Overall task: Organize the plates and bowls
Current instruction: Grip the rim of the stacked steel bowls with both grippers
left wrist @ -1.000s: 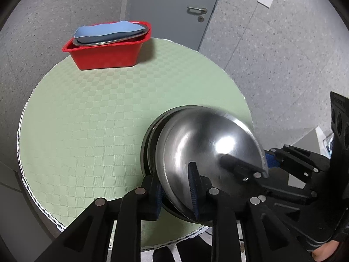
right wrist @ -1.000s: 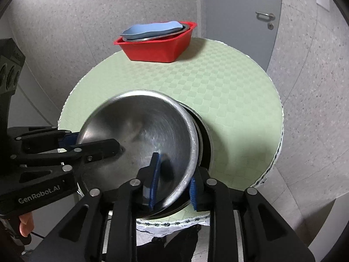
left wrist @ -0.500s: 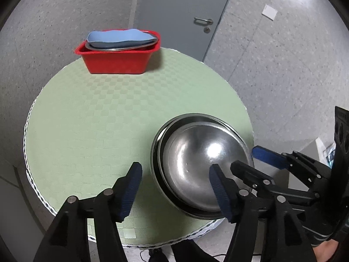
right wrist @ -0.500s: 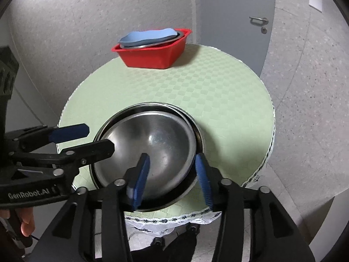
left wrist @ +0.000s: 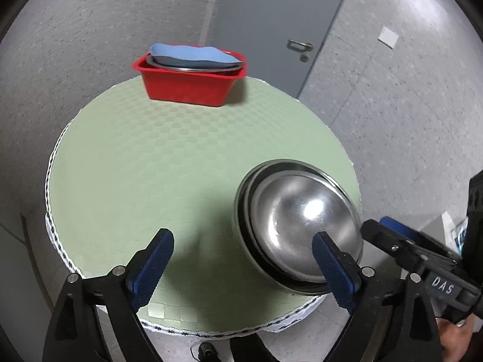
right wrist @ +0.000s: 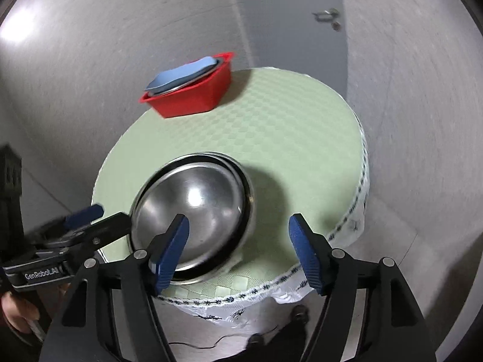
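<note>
The steel bowl (left wrist: 305,220) sits nested in a second bowl near the table (left wrist: 181,166) edge, stacked to save space. The left gripper (left wrist: 241,259) and right gripper (right wrist: 238,244) are both opening, empty, releasing it.

A round table (left wrist: 181,166) fills the middle of the view, covered by a pale green checked cloth (left wrist: 145,187) with a white lace edge (right wrist: 359,211) hanging at its rim. The floor (left wrist: 407,105) is grey speckled stone or terrazzo, crossed by thin joint lines. At about one o'clock stands a grey door (left wrist: 271,15) with a metal lever handle (left wrist: 299,45). A bright glare (right wrist: 18,27) sits at ten o'clock, probably reflected lamp light. A small white patch (left wrist: 388,37) lies near two o'clock.
</note>
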A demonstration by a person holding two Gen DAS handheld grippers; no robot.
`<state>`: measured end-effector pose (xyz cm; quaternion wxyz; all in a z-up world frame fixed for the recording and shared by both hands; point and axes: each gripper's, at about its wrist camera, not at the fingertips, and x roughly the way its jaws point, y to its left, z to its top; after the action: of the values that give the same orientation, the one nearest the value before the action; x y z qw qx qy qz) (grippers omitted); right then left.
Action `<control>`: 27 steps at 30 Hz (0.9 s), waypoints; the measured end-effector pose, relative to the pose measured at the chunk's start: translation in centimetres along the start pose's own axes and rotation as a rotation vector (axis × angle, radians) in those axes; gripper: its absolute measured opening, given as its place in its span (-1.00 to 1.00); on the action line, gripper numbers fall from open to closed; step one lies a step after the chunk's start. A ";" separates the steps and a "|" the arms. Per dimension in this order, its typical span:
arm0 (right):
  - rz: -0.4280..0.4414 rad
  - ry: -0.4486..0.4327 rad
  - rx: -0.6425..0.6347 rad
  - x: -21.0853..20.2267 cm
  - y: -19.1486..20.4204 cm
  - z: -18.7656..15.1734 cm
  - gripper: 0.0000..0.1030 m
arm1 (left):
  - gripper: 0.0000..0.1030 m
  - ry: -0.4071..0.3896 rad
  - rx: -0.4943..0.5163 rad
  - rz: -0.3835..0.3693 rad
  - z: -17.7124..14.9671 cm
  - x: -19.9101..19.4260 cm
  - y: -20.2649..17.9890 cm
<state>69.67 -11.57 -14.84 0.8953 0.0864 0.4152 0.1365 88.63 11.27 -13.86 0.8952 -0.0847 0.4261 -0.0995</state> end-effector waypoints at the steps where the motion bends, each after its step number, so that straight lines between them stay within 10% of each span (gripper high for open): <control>1: 0.011 0.008 0.033 0.2 -0.5 -0.2 0.37 | 0.75 -0.003 -0.009 0.003 -0.2 0.0 0.2; 27: 0.199 0.155 0.326 5.4 -2.5 -2.0 0.41 | 0.84 0.090 -0.104 -0.045 -0.3 5.2 1.3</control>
<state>71.87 -12.12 -20.72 0.8170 0.2598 0.4888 0.1613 91.77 11.14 -18.26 0.8670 -0.1360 0.4685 -0.1013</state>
